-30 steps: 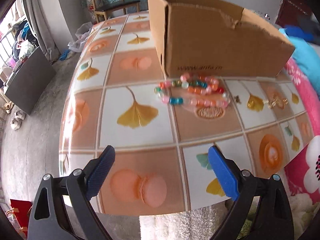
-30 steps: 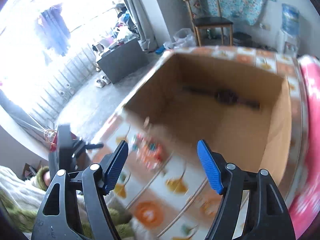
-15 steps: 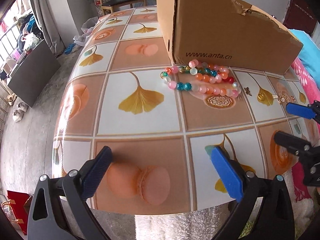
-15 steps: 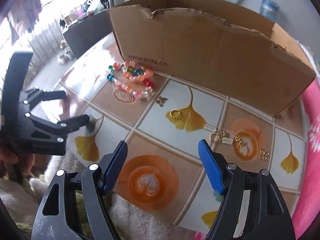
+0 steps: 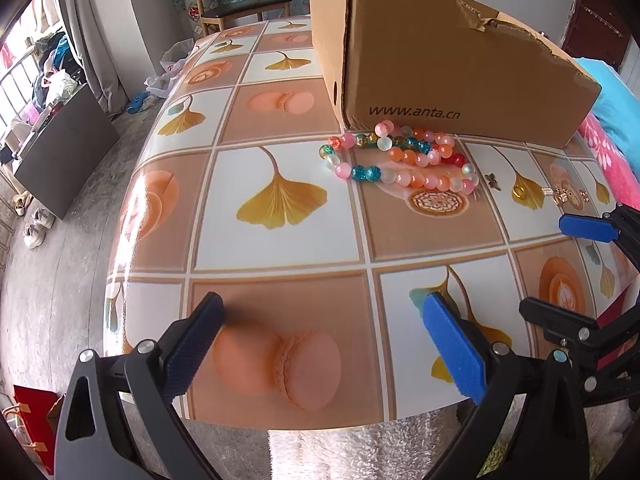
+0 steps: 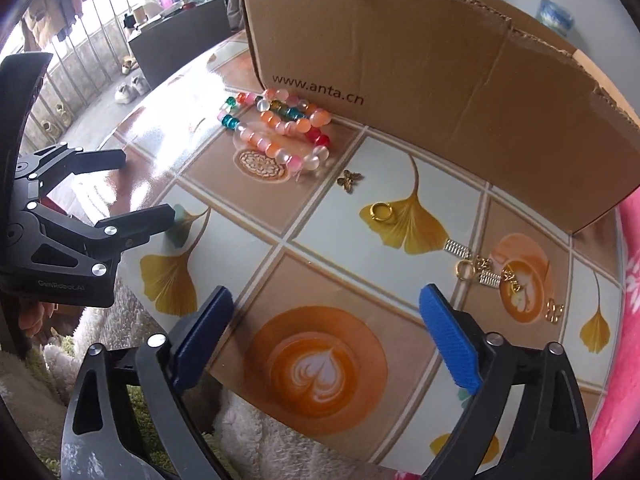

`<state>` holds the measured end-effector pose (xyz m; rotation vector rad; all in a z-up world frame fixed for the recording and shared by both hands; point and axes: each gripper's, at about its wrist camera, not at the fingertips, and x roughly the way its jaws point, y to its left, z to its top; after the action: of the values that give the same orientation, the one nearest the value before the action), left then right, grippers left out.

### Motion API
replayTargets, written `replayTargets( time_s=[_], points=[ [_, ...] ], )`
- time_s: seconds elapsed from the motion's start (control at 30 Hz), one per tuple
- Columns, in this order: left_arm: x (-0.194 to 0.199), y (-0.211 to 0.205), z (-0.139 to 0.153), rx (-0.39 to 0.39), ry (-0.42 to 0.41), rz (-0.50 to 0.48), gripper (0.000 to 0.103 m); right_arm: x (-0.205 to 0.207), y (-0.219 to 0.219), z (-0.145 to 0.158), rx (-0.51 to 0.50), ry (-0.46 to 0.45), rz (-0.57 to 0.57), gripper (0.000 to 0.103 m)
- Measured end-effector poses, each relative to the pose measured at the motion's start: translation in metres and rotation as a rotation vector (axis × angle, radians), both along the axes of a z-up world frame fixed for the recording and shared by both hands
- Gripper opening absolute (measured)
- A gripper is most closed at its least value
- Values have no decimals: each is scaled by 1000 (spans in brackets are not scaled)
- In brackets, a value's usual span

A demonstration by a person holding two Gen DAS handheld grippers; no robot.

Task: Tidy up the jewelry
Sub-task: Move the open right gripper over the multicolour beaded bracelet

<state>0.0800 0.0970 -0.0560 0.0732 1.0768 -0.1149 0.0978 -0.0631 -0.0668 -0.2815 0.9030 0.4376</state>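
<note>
Two grippers are hovering over the near edge of the table, and both are standing wide apart with nothing between their blue pads. The left gripper (image 5: 320, 344) is hanging above a printed macaron on the tablecloth (image 5: 280, 248), and the right gripper (image 6: 326, 336) is hanging above a printed coffee cup on the same cloth. In the right wrist view the left gripper (image 6: 148, 184) is showing at the left side, also spread wide and holding nothing. In the left wrist view the right gripper (image 5: 560, 264) is reaching in from the right edge.

Farther out, the jewelry is lying on the cloth in front of a cardboard box (image 6: 440, 80) that is carrying the print "www.anta.cn". The beaded bracelets (image 6: 276, 128), in pink, orange, teal, red and clear beads, are lying in a heap just beside the front wall of the box; in the left wrist view the same beads (image 5: 400, 160) are sitting near the box corner. To the right of them a small butterfly charm (image 6: 349, 181) is lying alone. A gold ring (image 6: 381, 212) is resting on a printed ginkgo leaf. Beyond it, a cluster of small gold earrings (image 6: 490, 272) is lying on another printed cup, nearest to the right gripper but well apart from its pads. A wooden chair (image 5: 240, 4) is standing behind the table.
</note>
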Motion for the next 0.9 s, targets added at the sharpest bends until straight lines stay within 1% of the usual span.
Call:
replayTargets(
  time_s=[0.03,0.2,0.37,0.47,0.53,0.6,0.67,0.77,0.83,0.87,0.9],
  points=[
    [0,1,0,-1,1,-1,98,0,0,0,1,1,-4,95],
    [0,0,0,0,4,-2,98,6,15,-7,5,2,-19,95],
    [0,0,0,-2,0,0,98,3,10,-7,14,-22,-2,95],
    [0,0,0,-3,-6,-2,98,2,2,-1,8,-4,1,95],
    [0,0,0,-4,-11,-3,98,-1,-1,9,26,-34,6,95],
    [-1,1,-1,-4,-14,-5,98,-5,-2,25,52,-108,0,95],
    [-2,1,-1,-5,-16,-6,98,-4,-3,37,102,-139,3,95],
    [-2,2,-1,-7,-24,-9,98,7,-3,47,238,-100,21,94],
    [-3,3,-1,-9,-27,-12,98,17,1,48,298,-66,31,92],
    [-3,4,-1,-11,-31,-14,98,20,5,47,303,-59,34,86],
    [-4,4,-1,-13,-37,-16,98,24,11,46,292,-55,36,83]
  ],
)
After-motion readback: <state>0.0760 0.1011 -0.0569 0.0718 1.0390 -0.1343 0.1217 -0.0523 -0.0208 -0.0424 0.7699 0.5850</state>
